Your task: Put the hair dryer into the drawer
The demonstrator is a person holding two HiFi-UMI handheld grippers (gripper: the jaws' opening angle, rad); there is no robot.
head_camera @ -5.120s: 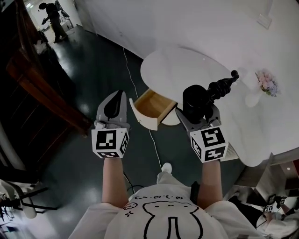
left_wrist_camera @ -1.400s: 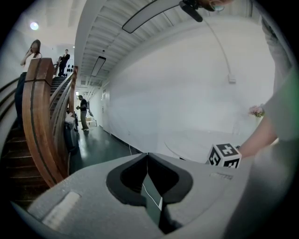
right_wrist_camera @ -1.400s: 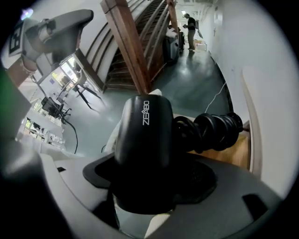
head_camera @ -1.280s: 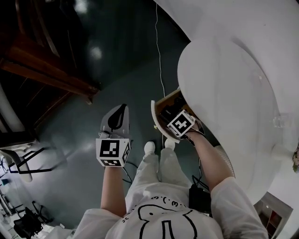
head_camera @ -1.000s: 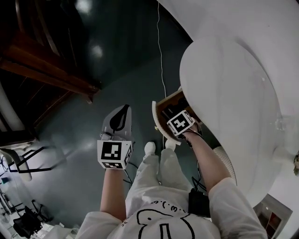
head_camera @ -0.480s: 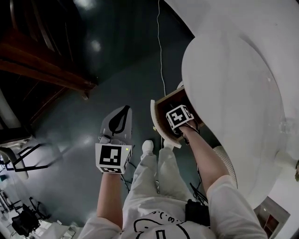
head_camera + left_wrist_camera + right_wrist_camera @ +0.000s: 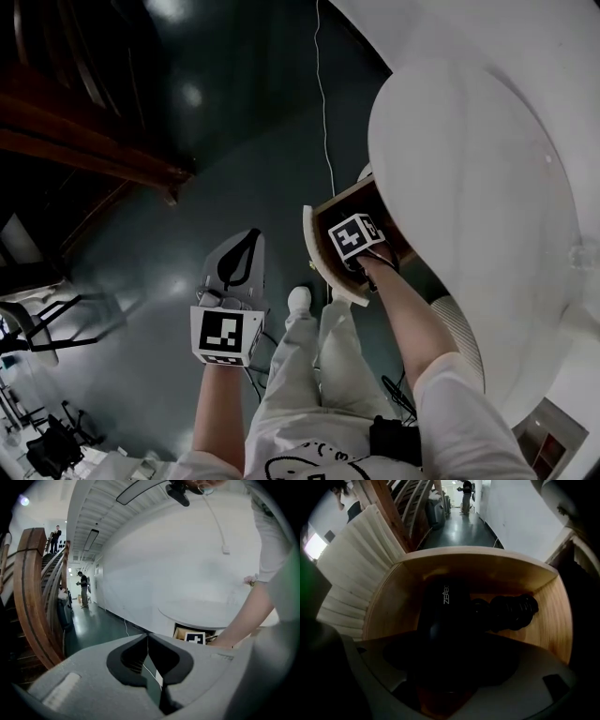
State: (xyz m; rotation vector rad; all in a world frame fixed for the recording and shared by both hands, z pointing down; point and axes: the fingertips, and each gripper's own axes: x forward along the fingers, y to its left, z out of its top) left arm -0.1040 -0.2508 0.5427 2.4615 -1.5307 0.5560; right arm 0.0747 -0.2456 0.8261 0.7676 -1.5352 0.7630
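Note:
The black hair dryer [image 7: 440,606] lies inside the open wooden drawer [image 7: 389,602], its ribbed handle [image 7: 511,609] stretched toward the right wall. My right gripper [image 7: 443,665] points straight down into the drawer with its jaws wide around the dryer's body. In the head view only the right gripper [image 7: 349,234] marker cube shows inside the drawer [image 7: 314,258]; the dryer is hidden below it. My left gripper [image 7: 244,248] hangs over the floor left of the drawer, shut and empty, and its closed fingertips [image 7: 148,637] meet in a line.
The drawer sticks out from under a white oval table [image 7: 469,169]. A thin cable [image 7: 323,112] runs across the dark floor. A wooden stair rail [image 7: 84,150] stands at the left. People stand far down the corridor [image 7: 84,585].
The right gripper has sunk deeper into the drawer with the dryer. The left gripper has dropped a little. Five seconds ago the dryer was held above the table.

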